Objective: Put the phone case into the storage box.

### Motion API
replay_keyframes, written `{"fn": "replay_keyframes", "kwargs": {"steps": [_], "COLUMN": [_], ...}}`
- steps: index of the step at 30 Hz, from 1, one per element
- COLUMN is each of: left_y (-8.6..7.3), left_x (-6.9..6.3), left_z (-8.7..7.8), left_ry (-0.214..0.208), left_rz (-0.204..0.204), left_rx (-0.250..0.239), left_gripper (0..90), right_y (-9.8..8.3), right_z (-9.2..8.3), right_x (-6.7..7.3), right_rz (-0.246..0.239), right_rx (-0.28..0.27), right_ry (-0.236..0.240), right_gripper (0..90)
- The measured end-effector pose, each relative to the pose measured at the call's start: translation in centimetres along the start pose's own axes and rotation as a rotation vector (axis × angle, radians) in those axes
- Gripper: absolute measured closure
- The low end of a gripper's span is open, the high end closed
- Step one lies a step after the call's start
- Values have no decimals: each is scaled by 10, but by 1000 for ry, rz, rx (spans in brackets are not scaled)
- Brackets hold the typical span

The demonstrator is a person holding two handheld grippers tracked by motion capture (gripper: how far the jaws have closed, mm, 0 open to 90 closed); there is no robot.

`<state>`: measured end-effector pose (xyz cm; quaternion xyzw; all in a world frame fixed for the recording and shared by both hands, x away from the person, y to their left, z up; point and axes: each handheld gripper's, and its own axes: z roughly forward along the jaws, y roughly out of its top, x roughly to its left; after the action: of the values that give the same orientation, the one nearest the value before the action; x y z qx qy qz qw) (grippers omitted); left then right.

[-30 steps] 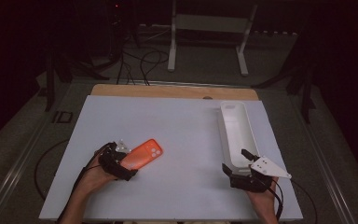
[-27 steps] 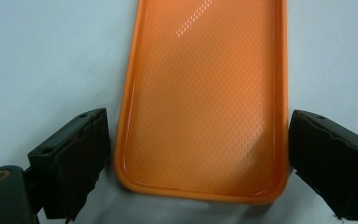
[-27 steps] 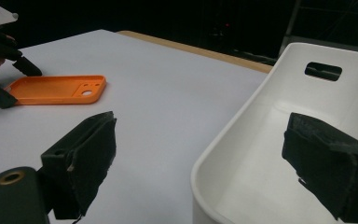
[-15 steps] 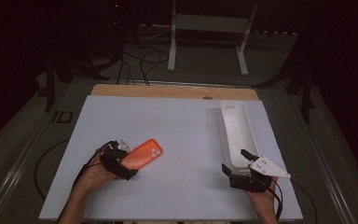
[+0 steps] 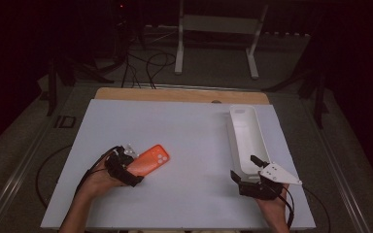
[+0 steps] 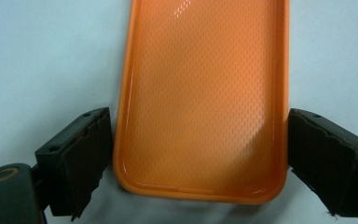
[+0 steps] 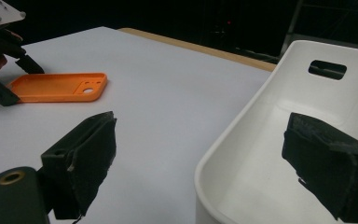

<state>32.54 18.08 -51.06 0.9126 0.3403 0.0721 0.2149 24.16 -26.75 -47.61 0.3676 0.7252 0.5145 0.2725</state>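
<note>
Here, by label:
Counter: white counter (image 5: 189, 145), a wooden strip along its far edge.
Phone case: orange phone case (image 5: 148, 161) lies flat near the front-left corner, hollow side up, its camera cutout at the end away from the person.
Left gripper: left gripper (image 5: 125, 168) sits at the case's near end; its fingers (image 6: 77, 158) are spread to either side of the case, very close, contact unclear.
Tray: long white tray (image 5: 246, 141) runs along the right edge.
Right gripper: right gripper (image 5: 246, 167) at the tray's near end, fingers (image 7: 81, 154) apart, one outside the wall, one over the inside.

The orange phone case (image 6: 205, 93) runs off the left gripper view's top edge — far end unseen.
</note>
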Motion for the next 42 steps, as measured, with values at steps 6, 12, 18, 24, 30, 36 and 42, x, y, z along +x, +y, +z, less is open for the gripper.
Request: {"fn": "replay_keyframes", "kwargs": {"steps": [6,12,18,24,30,36,42], "left_y": [3,1,0,-3,-1,-1,-1], "left_x": [0,-2,-2,-3,-4,-4,-5], "left_z": [-1,-2,-3,-4,-4,-8,-12], "left_ry": [-1,0,-5,10,56,70,89], "left_rz": [8,20,20,17,1,0,-12], "left_rx": [19,0,-13,-40,-65,-78,-103], "left_gripper": [124,159,161,163,164,163,163], "right_y": [0,0,0,1,1,1,1], "right_z": [1,0,0,-1,-1,-1,0], "right_x": [0,0,-1,-1,-1,-1,-1], "right_rz": [-2,0,2,4,2,6,5], "right_rx": [1,3,2,0,0,1,1], "right_ry": [0,-2,-3,-7,-5,-7,-5], "right_gripper": [96,96,96,96,97,97,97]}}
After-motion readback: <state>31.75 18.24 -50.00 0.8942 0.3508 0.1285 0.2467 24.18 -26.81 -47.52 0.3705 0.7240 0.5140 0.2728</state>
